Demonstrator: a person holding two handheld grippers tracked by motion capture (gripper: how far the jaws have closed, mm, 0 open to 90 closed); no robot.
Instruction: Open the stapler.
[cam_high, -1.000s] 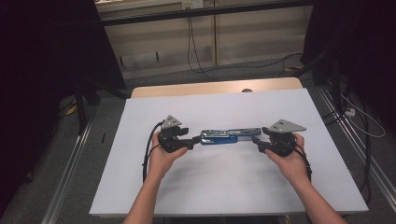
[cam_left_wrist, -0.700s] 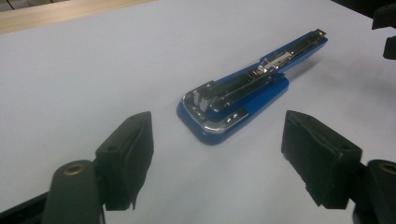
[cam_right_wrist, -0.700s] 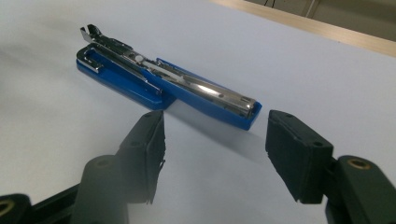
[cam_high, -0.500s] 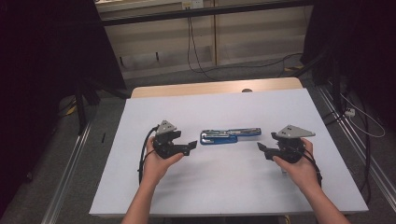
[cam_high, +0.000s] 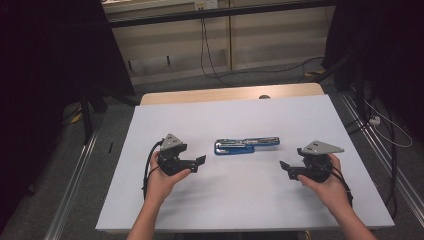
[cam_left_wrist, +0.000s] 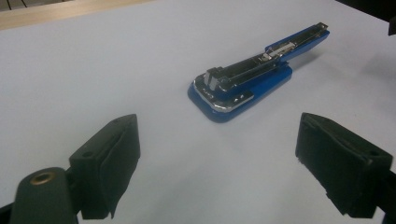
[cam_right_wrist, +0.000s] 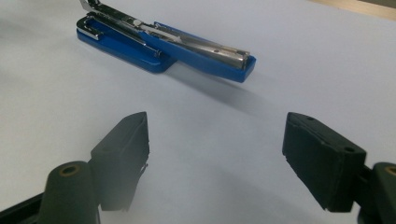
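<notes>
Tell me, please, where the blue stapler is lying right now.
In the high view the blue stapler lies opened out flat near the middle of the white table, between the left gripper and right gripper, touching neither.

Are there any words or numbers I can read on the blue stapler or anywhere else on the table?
None can be read.
Blue stapler: no letters or numbers show on its blue body or metal parts in either gripper view.
White table: plain, nothing printed on it.
Left tongs and right tongs: black, no label to be seen.
</notes>
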